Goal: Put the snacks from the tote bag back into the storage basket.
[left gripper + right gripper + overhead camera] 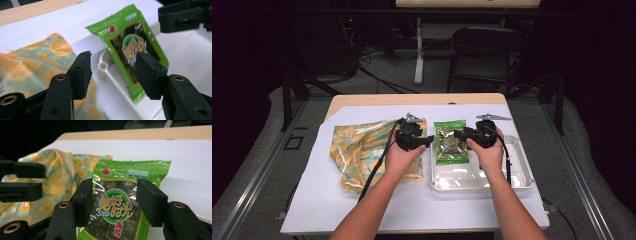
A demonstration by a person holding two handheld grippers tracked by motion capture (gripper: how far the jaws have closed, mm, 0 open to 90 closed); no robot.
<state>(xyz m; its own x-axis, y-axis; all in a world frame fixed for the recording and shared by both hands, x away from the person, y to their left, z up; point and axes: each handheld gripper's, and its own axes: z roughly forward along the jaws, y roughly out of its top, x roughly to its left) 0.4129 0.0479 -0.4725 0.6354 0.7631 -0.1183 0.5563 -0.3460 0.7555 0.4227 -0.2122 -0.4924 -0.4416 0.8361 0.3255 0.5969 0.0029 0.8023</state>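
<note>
White sheeting bears a clear tray holding a seaweed packet; its label reads clearly from the right gripper view, and both grippers gape, empty.

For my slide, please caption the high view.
Two open hand-held grippers flank a green snack packet on a tray.

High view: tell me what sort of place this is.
Probably a lab or recording workspace, not a home. A small table under a white sheet stands inside a dark metal frame, cables trail across the carpeted floor behind it, and a folding chair stands by a desk leg.
</note>
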